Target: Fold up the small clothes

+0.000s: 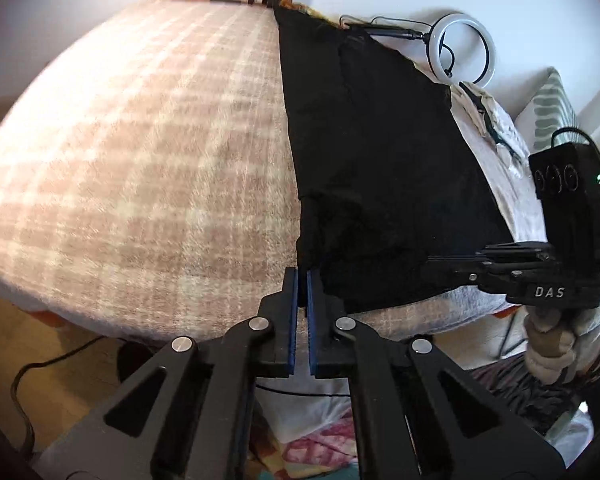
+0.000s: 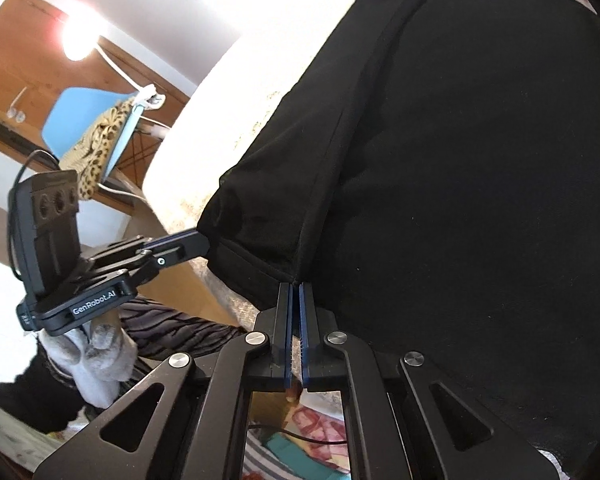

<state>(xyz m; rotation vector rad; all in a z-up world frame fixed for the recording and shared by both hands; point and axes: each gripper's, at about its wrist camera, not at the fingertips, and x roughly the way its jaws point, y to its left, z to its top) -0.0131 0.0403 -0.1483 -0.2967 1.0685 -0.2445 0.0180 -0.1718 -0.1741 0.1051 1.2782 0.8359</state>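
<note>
On the pink plaid blanket (image 1: 140,152), the black cloth garment (image 1: 372,152) lay flat; my left gripper (image 1: 302,276) pinched its near corner. Through the right view, my right gripper (image 2: 294,286) clamped the hem; lifting both evenly seemed wise.
</note>
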